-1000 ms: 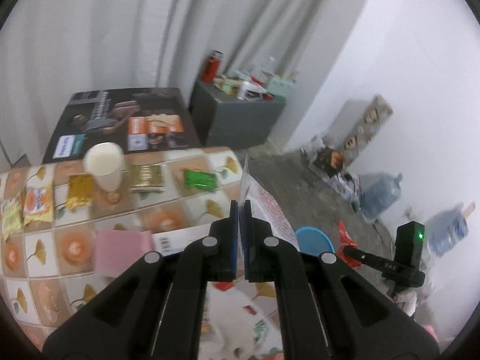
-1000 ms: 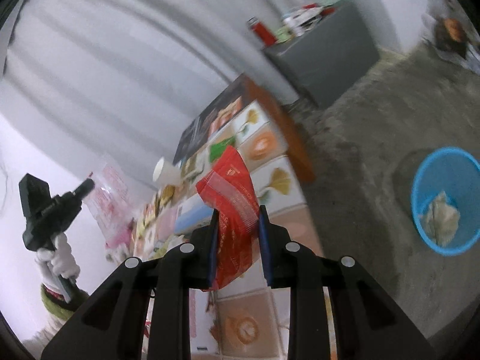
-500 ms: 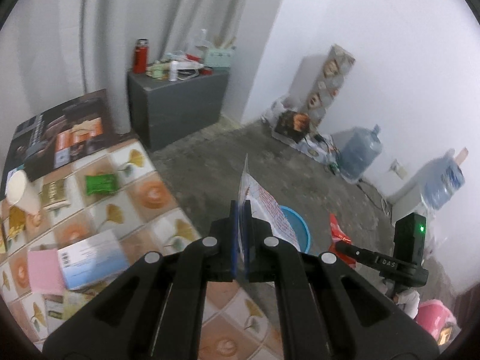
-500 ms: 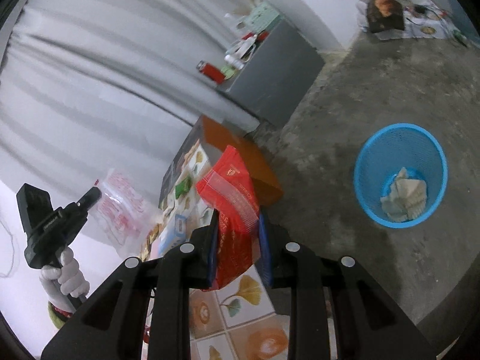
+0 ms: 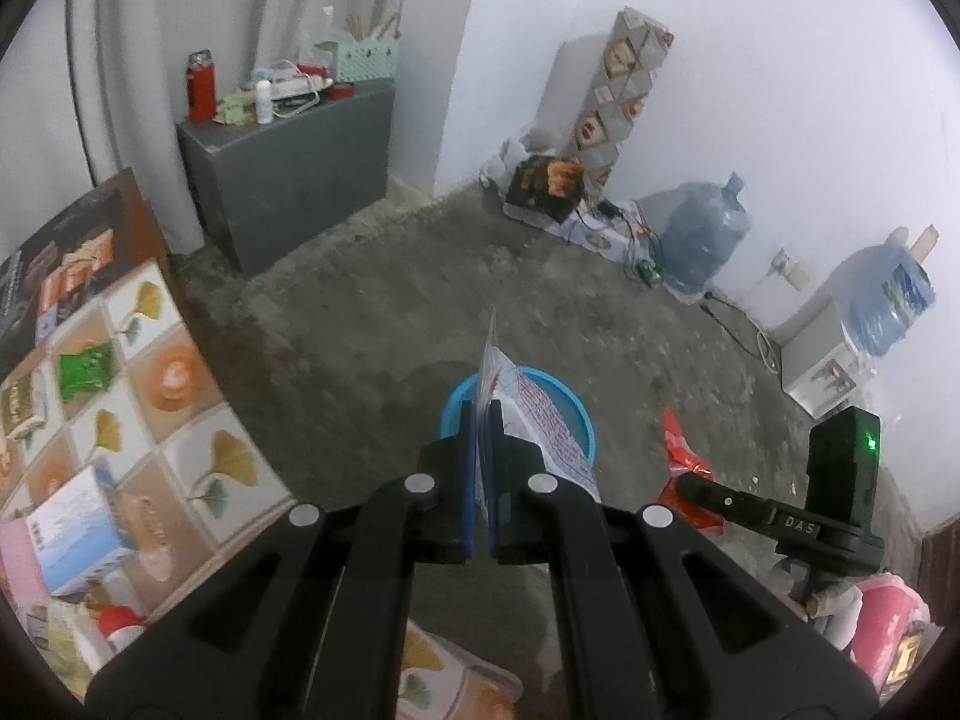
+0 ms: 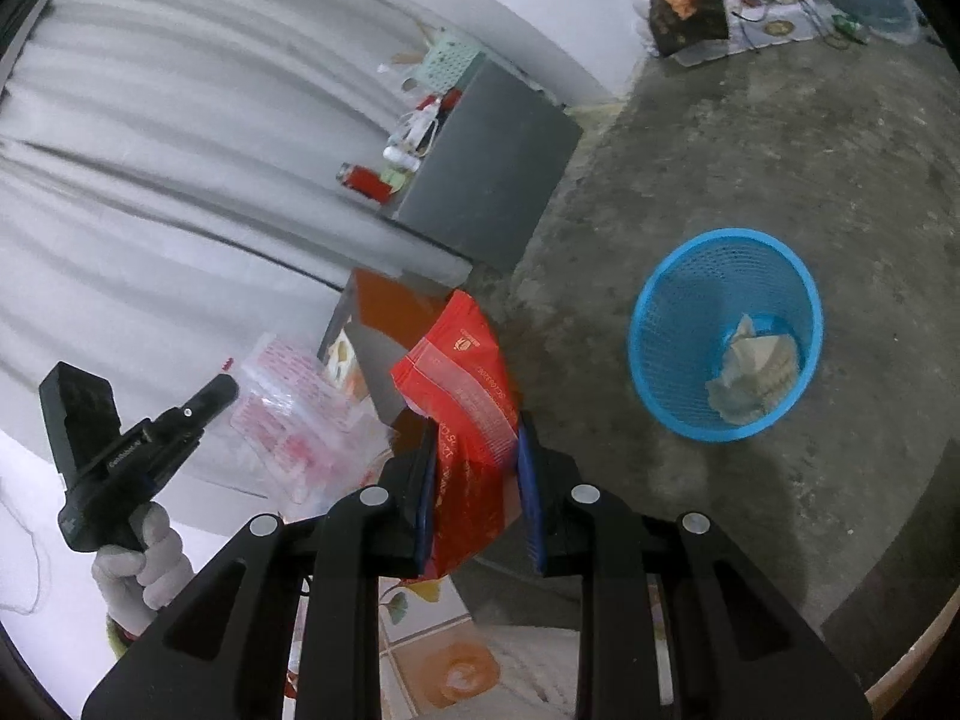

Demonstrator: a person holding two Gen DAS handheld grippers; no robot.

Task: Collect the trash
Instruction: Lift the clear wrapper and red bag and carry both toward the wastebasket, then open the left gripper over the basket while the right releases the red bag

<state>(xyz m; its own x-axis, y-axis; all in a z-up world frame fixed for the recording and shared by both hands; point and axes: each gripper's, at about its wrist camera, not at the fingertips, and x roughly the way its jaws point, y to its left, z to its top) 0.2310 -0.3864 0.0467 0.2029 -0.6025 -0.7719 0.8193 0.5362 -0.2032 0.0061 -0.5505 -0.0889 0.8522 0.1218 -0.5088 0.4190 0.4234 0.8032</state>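
Observation:
My left gripper [image 5: 480,420] is shut on a thin clear wrapper with red print [image 5: 540,414], held on edge over the blue mesh basket [image 5: 570,405] on the floor. In the right wrist view the same clear wrapper [image 6: 288,396] hangs at the left beside the left gripper's body. My right gripper [image 6: 474,438] is shut on a crumpled red snack bag [image 6: 462,372], to the left of the blue basket [image 6: 666,312], which holds crumpled pale paper [image 6: 756,372]. The red bag [image 5: 681,450] also shows at the right of the left wrist view.
The tiled table [image 5: 198,438] at the left carries a green packet [image 5: 87,369], a blue-white box [image 5: 72,531] and other wrappers. A grey cabinet [image 5: 288,162] stands by the curtain. Water jugs [image 5: 705,240] and boxes line the far wall. Bare concrete floor surrounds the basket.
Both grippers have swung off the table and down toward the floor. The blue basket now lies right behind the left gripper's wrapper and nearer the right gripper. Both grips are unchanged.

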